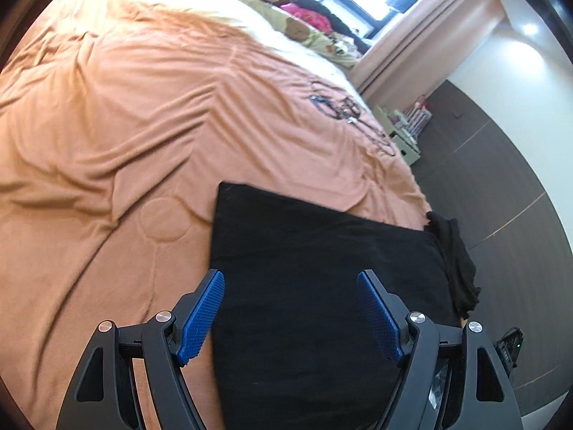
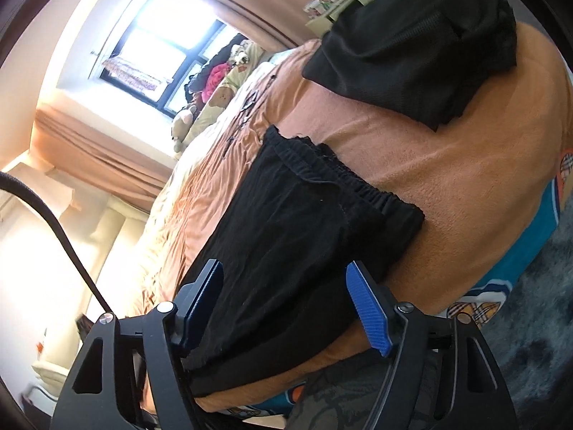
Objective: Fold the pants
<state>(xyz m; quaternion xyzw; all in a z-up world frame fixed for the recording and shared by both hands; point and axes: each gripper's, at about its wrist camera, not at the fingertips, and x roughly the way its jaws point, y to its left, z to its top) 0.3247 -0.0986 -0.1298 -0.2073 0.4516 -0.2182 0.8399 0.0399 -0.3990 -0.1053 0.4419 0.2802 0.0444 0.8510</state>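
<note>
Left wrist view has the left claw [image 1: 290,281] spread wide with nothing between the blue pads [image 1: 202,317], hanging over the black pants [image 1: 315,286]. From this side the pants look like a flat dark slab with one crisp straight edge and a sharp corner pointing up the bed [image 1: 107,114], so I'd say a fold is already in and they're laid on the near edge of the bed, close to the person, to keep them in easy reach. A bit of the waist end bunches up and droops over the bed's side toward the dark floor.

Right wrist view shows the right claw [image 2: 284,268] also wide apart and gripping nothing, lined up over the lower part of the pants. The gathered elastic waistband [image 2: 343,175] lies at the far end of the pants from the claw, puckered and slightly raised, with the fabric below it lying in long soft vertical creases. Thin, floppy stuff by the look of it, so I'd guess it'll sag if lifted at one point only. The hem end near the claw looks doubled over, one layer peeking out under the other.

Further up the bed from the waistband, well apart from it, sits a separate pile of black clothing [image 2: 422,46], probably done or waiting its turn, can't tell which.

Both claws parked open over the fabric reads to me like lining up the next pinch.
</note>
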